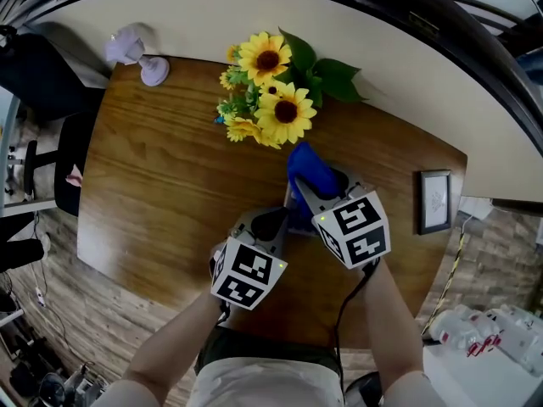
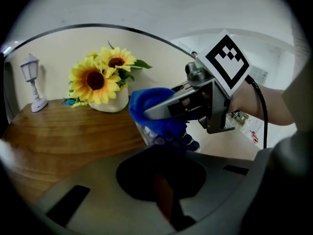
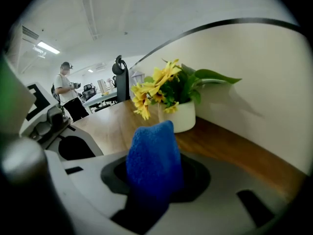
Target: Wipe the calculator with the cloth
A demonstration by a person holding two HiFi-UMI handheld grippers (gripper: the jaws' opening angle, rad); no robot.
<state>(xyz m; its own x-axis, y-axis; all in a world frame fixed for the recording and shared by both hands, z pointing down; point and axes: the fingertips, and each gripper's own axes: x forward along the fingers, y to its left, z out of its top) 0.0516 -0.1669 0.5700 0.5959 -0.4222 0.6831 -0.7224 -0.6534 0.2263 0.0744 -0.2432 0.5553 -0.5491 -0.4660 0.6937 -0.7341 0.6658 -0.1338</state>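
My right gripper (image 1: 307, 195) is shut on a blue cloth (image 1: 309, 170), which sticks up from its jaws (image 3: 154, 160). In the left gripper view that cloth (image 2: 149, 102) lies pressed on the upper end of the calculator (image 2: 188, 142), a small one with pale and purple keys, held above the wooden table. The calculator's lower end runs into the dark gap of my left gripper (image 2: 164, 153), which looks shut on it. In the head view both grippers meet near the table's front, and the calculator is mostly hidden between them.
A white pot of sunflowers (image 1: 270, 96) stands just beyond the cloth. A small lamp (image 1: 140, 58) sits at the far left corner and a picture frame (image 1: 434, 202) at the right edge. Bare wood (image 1: 153, 202) lies to the left. A person (image 3: 68, 97) stands far off.
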